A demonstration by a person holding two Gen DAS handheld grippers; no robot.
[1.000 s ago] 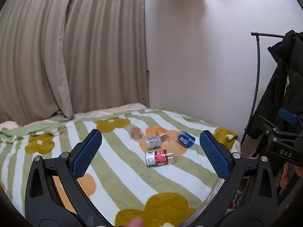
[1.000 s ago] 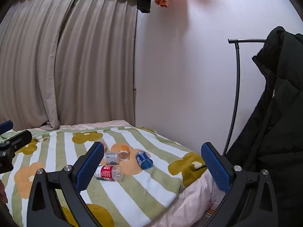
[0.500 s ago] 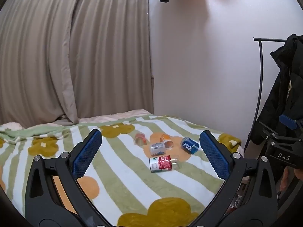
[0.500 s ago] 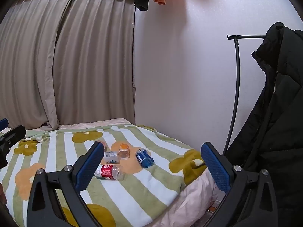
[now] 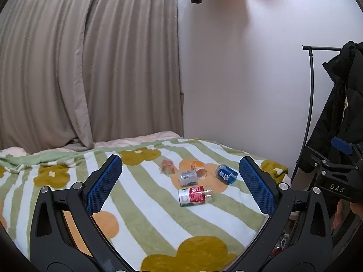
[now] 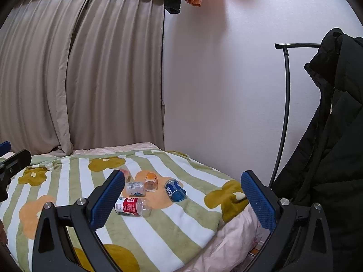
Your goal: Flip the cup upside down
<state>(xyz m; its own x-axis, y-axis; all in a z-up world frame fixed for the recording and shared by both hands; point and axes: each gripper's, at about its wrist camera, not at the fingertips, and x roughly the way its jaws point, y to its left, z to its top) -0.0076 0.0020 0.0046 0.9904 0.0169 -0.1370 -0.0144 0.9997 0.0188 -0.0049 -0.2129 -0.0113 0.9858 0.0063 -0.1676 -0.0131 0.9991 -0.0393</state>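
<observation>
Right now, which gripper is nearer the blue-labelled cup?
Right, probably narrowly. The right gripper faces the blue-labelled cup almost dead ahead; the left gripper sits further left, cup toward its right finger.

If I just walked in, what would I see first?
A flowery striped blanket on the bed, with a little pile of cut-off bottle cups lying on their sides in the middle: a red-labelled one nearest, a blue one to its right. The open left gripper frames them.

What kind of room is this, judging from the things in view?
Most likely a bedroom in a home. A bed with a striped floral blanket stands against closed beige curtains, and a black coat hangs on a rack beside it.
</observation>
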